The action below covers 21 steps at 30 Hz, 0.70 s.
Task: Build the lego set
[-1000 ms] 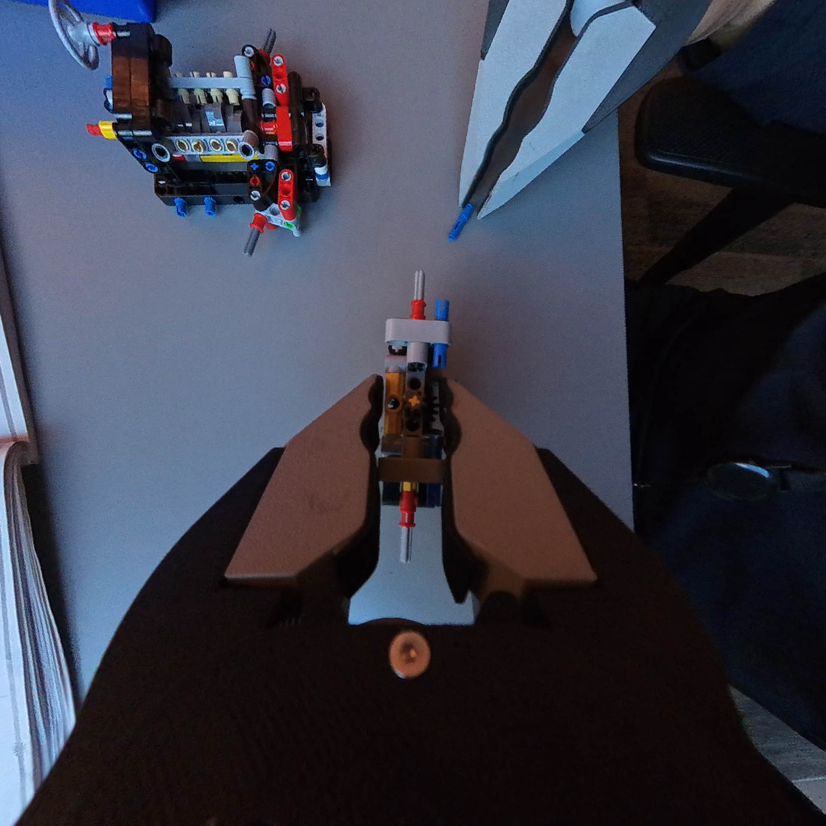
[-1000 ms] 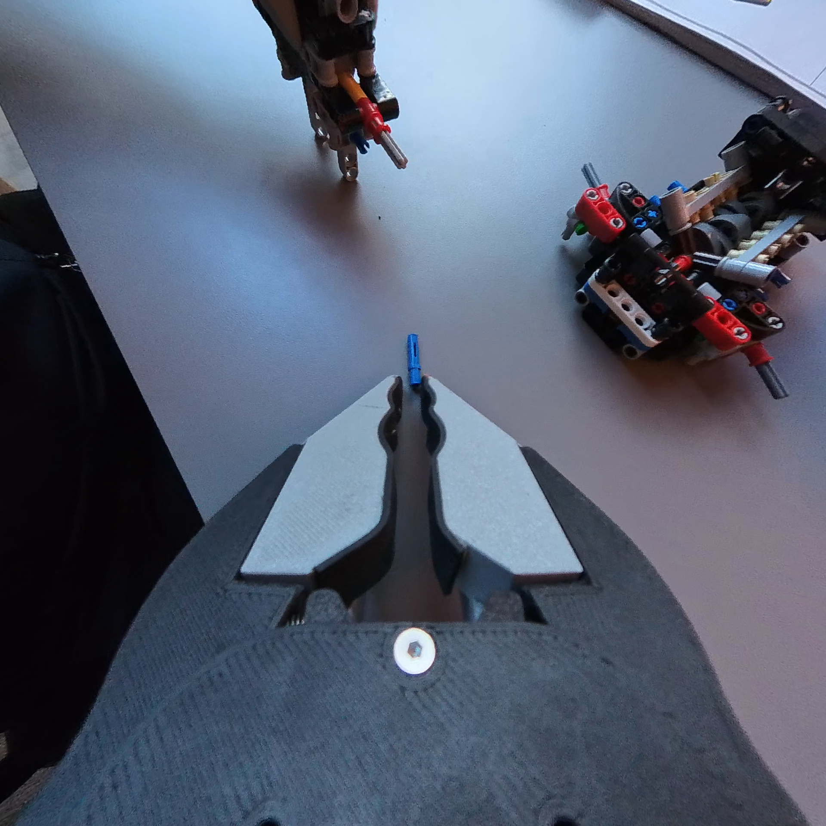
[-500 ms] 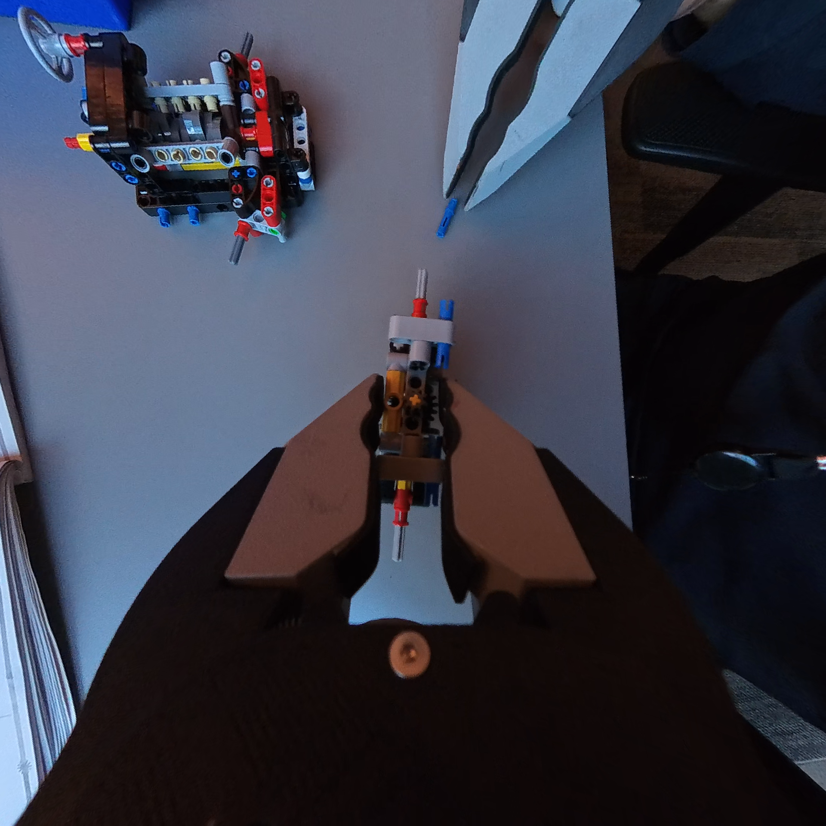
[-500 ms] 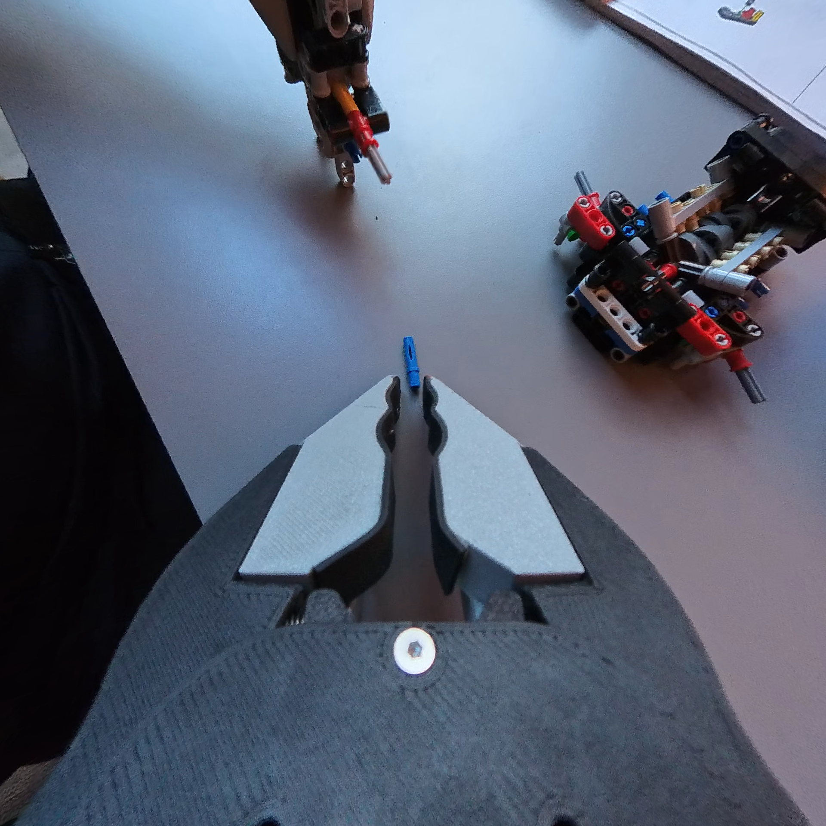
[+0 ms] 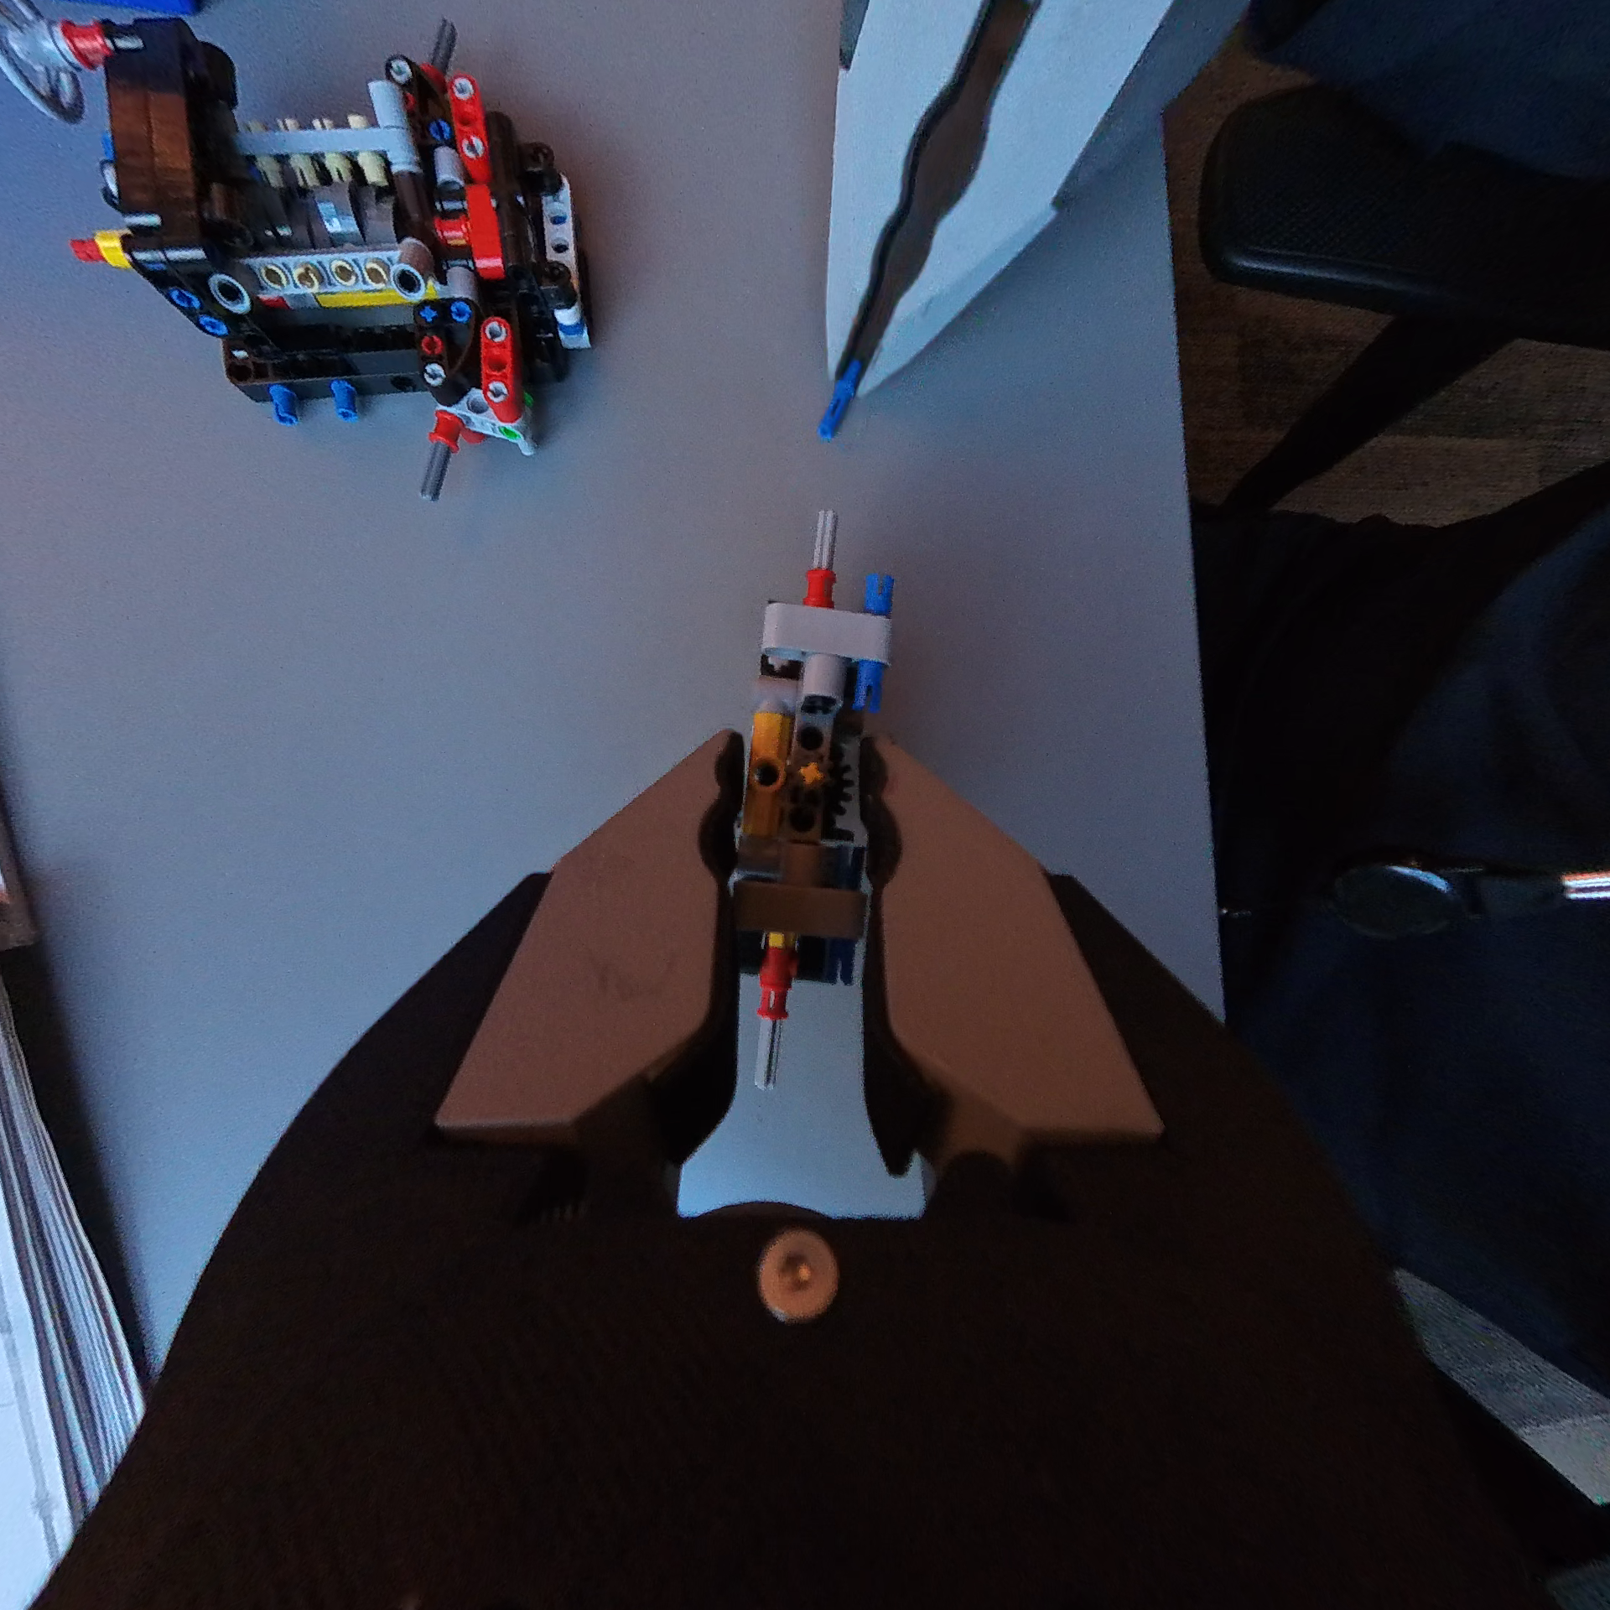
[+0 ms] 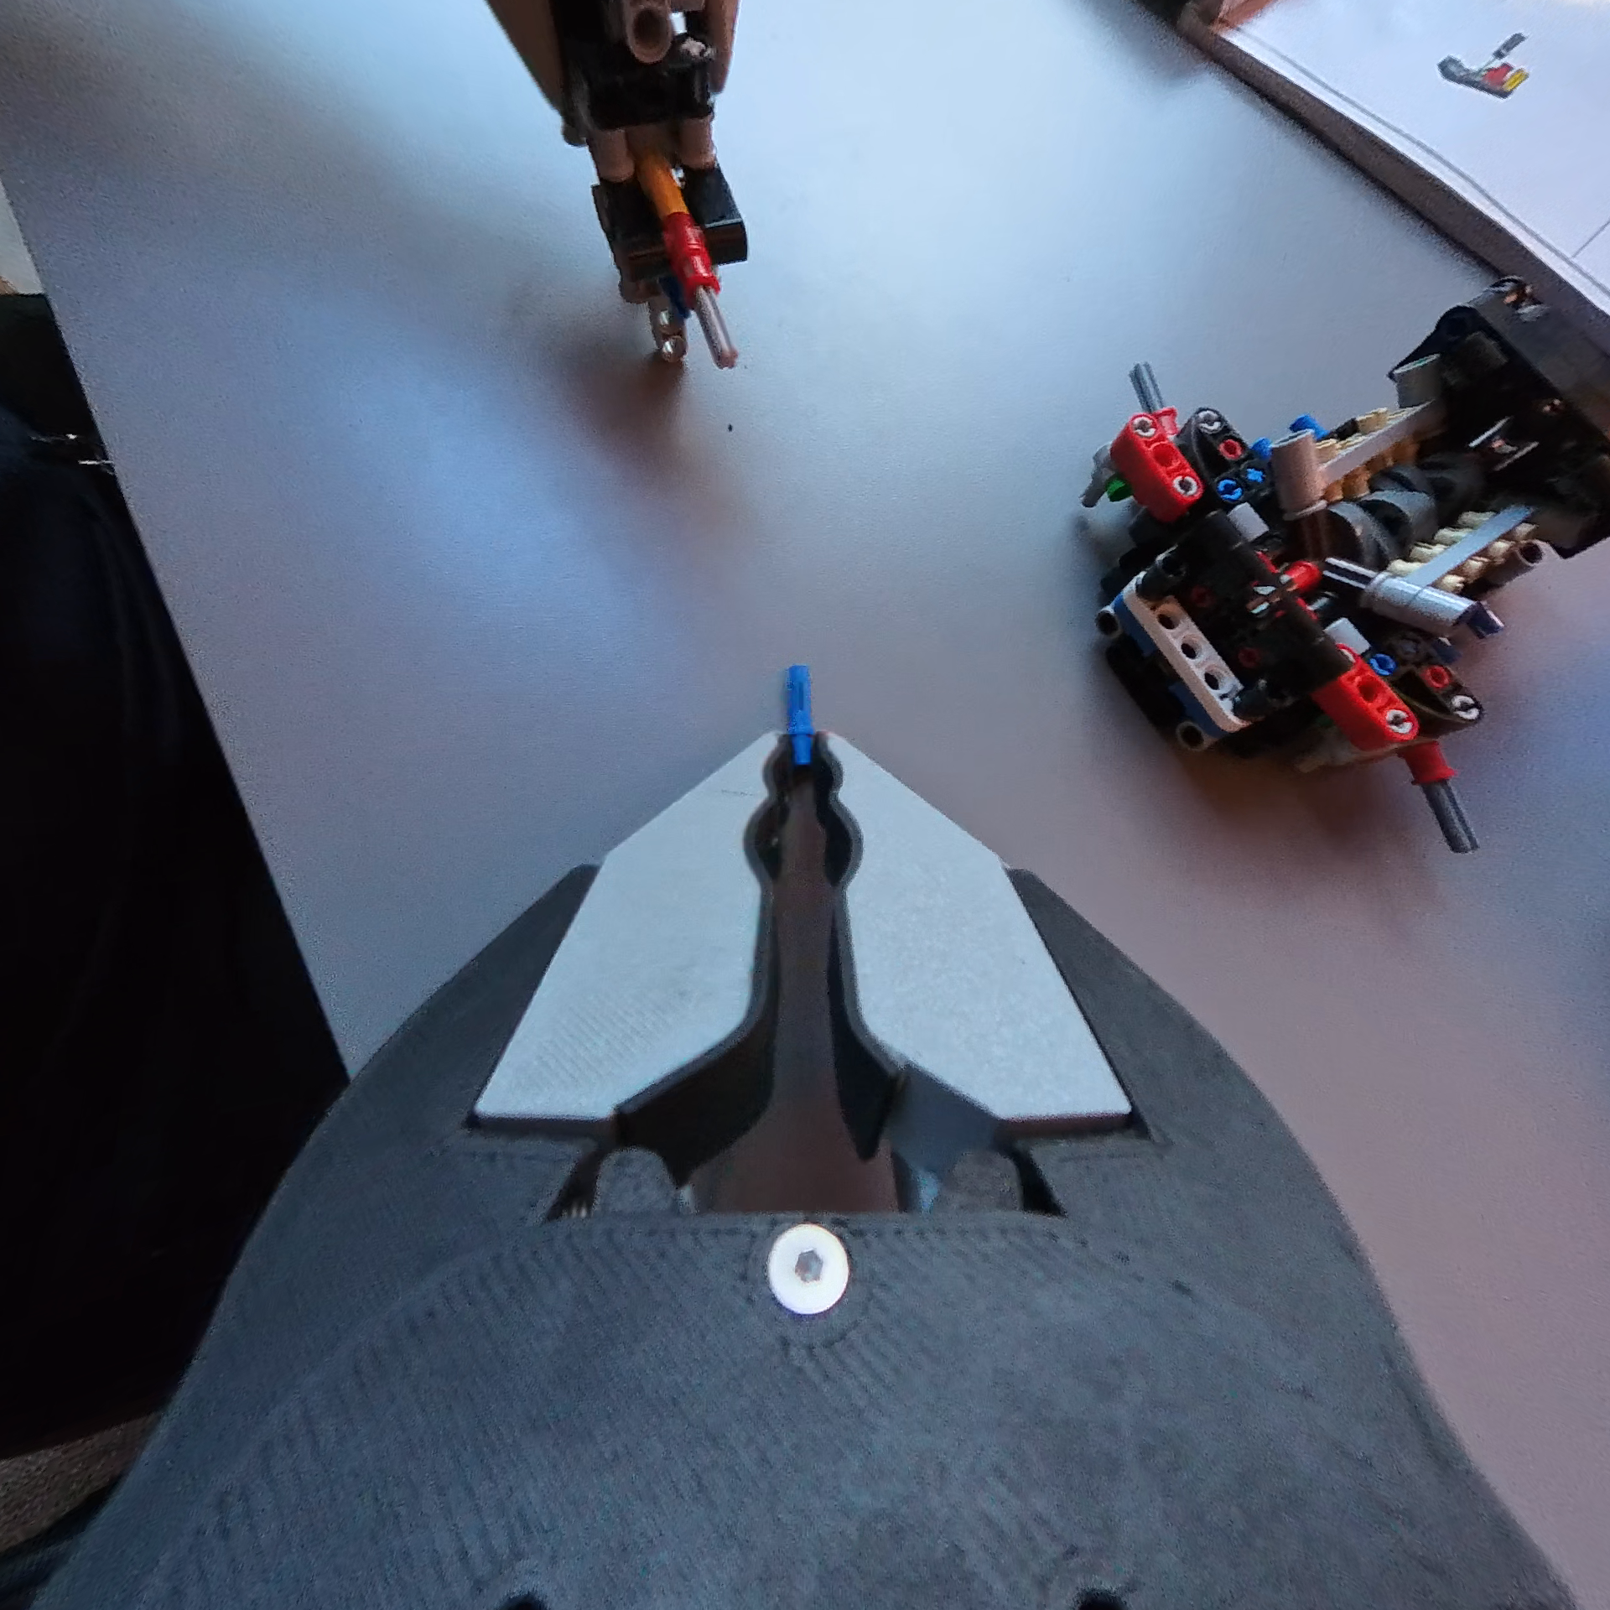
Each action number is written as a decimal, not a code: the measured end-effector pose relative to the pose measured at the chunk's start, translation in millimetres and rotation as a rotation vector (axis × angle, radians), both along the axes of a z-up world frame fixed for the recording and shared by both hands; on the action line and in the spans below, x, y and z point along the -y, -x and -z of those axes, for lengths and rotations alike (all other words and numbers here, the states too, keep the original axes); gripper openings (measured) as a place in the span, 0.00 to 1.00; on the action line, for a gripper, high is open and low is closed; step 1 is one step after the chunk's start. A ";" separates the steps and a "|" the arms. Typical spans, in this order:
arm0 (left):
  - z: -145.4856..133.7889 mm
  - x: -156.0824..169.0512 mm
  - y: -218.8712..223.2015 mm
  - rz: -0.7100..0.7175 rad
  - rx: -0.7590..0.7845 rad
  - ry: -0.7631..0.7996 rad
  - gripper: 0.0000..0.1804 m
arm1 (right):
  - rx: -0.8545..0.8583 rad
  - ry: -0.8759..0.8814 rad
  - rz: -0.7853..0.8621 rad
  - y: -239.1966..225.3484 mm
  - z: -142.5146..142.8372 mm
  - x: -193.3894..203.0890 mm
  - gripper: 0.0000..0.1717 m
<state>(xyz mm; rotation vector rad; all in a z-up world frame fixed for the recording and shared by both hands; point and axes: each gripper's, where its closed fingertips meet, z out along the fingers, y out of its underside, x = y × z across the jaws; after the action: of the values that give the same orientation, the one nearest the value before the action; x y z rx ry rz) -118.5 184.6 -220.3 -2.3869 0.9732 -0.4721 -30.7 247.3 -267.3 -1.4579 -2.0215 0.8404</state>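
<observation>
My left gripper is shut on a small brick assembly of yellow, grey and black parts with a white beam, a red bush on a grey axle and a blue pin at its far end. It holds the assembly above the grey table. My right gripper is shut on a small blue pin at its fingertips, the pin pointing forward. In the left wrist view the right gripper comes in from the top with the blue pin at its tips. The left gripper's assembly shows at the top of the right wrist view.
A larger black, red and white brick model lies on the table at the far left; it also shows at the right of the right wrist view. An open booklet lies beyond it. A dark chair stands off the table's right edge. The left gripper's tips are roughly 12 cm from the right gripper's.
The right gripper's pads opened slightly around the blue pin half a second ago, then closed on it again. Both grippers have drawn closer to each other. The left grip is unchanged.
</observation>
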 end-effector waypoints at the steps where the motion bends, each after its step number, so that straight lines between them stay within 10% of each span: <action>1: 2.8 0.7 0.4 0.003 -0.015 0.005 0.13 | 0.001 0.005 -0.001 -0.2 -0.1 0.0 0.00; 21: -0.4 1.9 -0.3 0.000 -0.056 -0.012 0.19 | -0.074 0.072 -0.009 3.8 -16.3 10.8 0.00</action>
<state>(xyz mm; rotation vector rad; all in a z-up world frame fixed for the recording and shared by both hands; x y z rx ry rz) -118.2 182.8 -219.9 -2.4010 0.9983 -0.3999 -34.5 236.5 -251.0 -1.4355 -1.9632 0.9659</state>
